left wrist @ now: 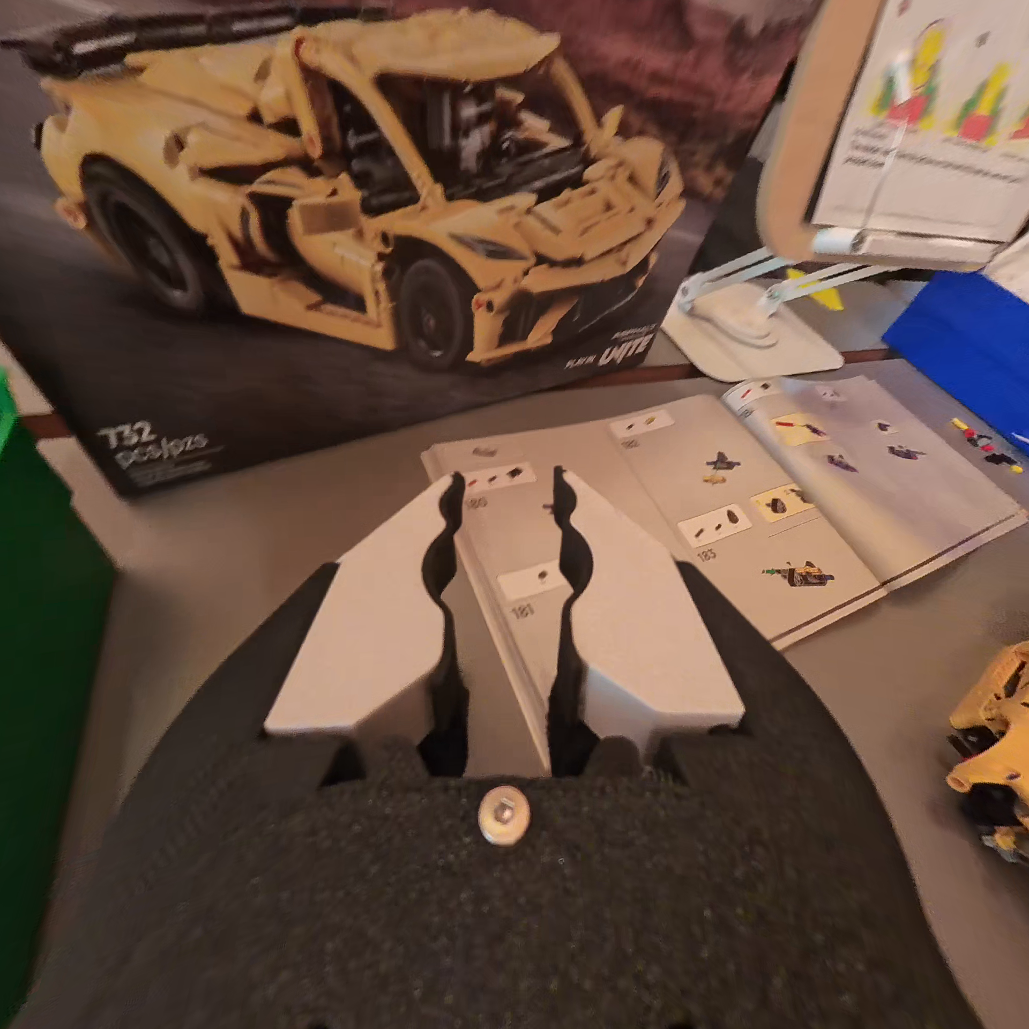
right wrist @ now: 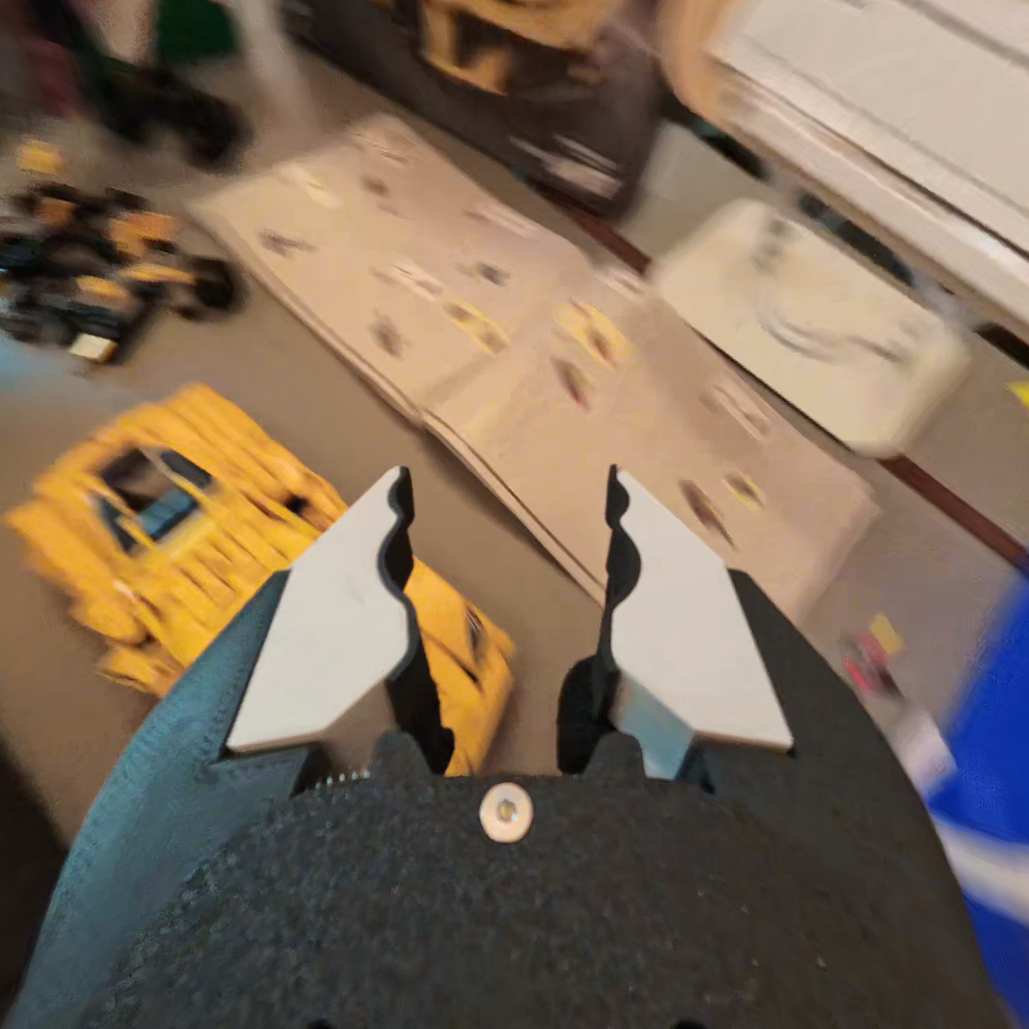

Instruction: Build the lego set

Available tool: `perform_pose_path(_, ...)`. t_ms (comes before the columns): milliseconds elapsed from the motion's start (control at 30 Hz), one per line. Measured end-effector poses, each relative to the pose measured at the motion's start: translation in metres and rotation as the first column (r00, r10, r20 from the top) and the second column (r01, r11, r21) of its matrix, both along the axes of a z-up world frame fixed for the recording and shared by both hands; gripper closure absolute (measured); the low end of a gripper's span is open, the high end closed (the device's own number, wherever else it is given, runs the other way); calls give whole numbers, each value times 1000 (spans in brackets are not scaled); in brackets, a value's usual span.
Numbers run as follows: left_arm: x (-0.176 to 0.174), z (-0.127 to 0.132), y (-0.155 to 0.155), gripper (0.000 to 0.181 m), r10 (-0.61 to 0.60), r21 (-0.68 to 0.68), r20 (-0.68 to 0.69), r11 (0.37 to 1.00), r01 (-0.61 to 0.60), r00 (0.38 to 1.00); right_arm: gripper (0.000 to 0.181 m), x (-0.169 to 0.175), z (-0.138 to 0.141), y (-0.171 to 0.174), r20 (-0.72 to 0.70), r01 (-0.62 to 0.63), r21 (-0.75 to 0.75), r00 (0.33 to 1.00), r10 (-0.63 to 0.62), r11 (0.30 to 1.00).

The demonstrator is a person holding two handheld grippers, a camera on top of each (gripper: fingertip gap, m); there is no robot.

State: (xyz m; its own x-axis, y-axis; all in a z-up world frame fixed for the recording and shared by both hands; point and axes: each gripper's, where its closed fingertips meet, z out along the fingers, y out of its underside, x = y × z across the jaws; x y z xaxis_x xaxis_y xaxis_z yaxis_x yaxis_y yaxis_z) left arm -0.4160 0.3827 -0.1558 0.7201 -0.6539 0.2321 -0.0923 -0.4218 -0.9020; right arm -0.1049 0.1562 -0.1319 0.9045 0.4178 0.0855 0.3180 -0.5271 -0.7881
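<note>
My left gripper is open and empty, held above the left page of the open instruction booklet on the grey table. A partly built yellow and black car piece lies at the right edge of that view. In the blurred right wrist view my right gripper is open and empty, above the table between a yellow car body section and the booklet. A second yellow and black assembly lies further back at the left.
The set's box with the car picture stands behind the booklet. A white stand holds a sheet at the back right. A blue bin with small loose parts beside it is at the right, a green container at the left. The grippers' ends are close to 40 centimeters from one another.
</note>
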Motion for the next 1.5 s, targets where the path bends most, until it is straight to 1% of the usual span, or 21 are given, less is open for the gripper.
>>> perform_pose_path(67,13,-1,-1,149,-33,42,2,999,33,999,129,70,-10,-46,33,206,74,977,-208,976)
perform_pose_path(133,28,-4,-4,149,-59,48,-26,997,60,998,144,118,-31,-92,74,319,49,944,-322,946)
perform_pose_path(167,37,-4,-6,149,-74,60,-33,995,76,997,146,130,-43,-111,76,352,19,933,-352,936)
perform_pose_path(267,55,1,-11,149,-95,121,-49,988,100,994,147,125,-71,-145,-79,343,-97,933,-350,934)
perform_pose_path(300,59,1,-13,149,-102,129,-62,986,109,993,147,122,-83,-156,-91,324,-156,936,-340,933)
perform_pose_path(367,61,0,-17,149,-105,130,-90,985,116,990,150,125,-100,-171,-15,329,-195,941,-338,924)
perform_pose_path(433,62,1,-19,149,-112,127,-92,984,123,989,151,119,-102,-173,-19,338,-170,938,-346,926)
perform_pose_path(500,63,2,-20,149,-124,116,-82,984,133,989,154,116,-94,-169,-30,352,-121,933,-358,928)
perform_pose_path(600,62,1,-20,149,-131,94,-75,986,138,989,155,128,-85,-176,25,399,-112,917,-399,910)
perform_pose_path(700,63,3,-21,149,-142,92,-46,985,145,989,163,133,-76,-187,-56,450,-64,889,-454,891)
perform_pose_path(767,65,5,-22,149,-143,90,-28,985,145,989,155,136,-79,-190,-112,526,-27,843,-525,850)
perform_pose_path(833,65,4,-22,149,-140,91,-30,986,143,990,158,124,-73,-185,-229,572,51,805,-548,819)
perform_pose_path(900,62,-1,-21,149,-117,91,-58,988,122,991,157,134,-68,-187,-182,639,99,766,-617,763)
perform_pose_path(967,58,-9,-20,149,-96,72,-90,992,102,991,170,148,-57,-190,-159,686,202,727,-668,699)
perform_pose_path(1000,57,-12,-21,149,-95,56,-94,993,101,991,164,150,-56,-189,-157,683,218,730,-665,697)
perform_pose_path(1100,56,-9,-23,149,-101,52,-69,993,105,993,157,146,-65,-185,-148,654,165,756,-637,738)
perform_pose_path(1200,48,-10,-18,149,-76,70,-99,994,83,992,158,144,-69,-180,-89,629,166,776,-624,759)
perform_pose_path(1333,34,-20,-13,150,-24,53,-144,998,32,989,156,139,-79,-173,-41,595,115,803,-594,796)
perform_pose_path(1367,29,-23,-12,150,-7,42,-159,999,13,987,152,140,-80,-174,-45,601,107,798,-600,792)
perform_pose_path(1433,20,-33,-17,151,19,-1,-172,1000,-19,985,147,147,-73,-179,-71,647,146,761,-645,748)
perform_pose_path(1500,17,-38,-22,152,37,-22,-146,999,-40,989,148,153,-66,-182,-113,674,174,738,-666,718)
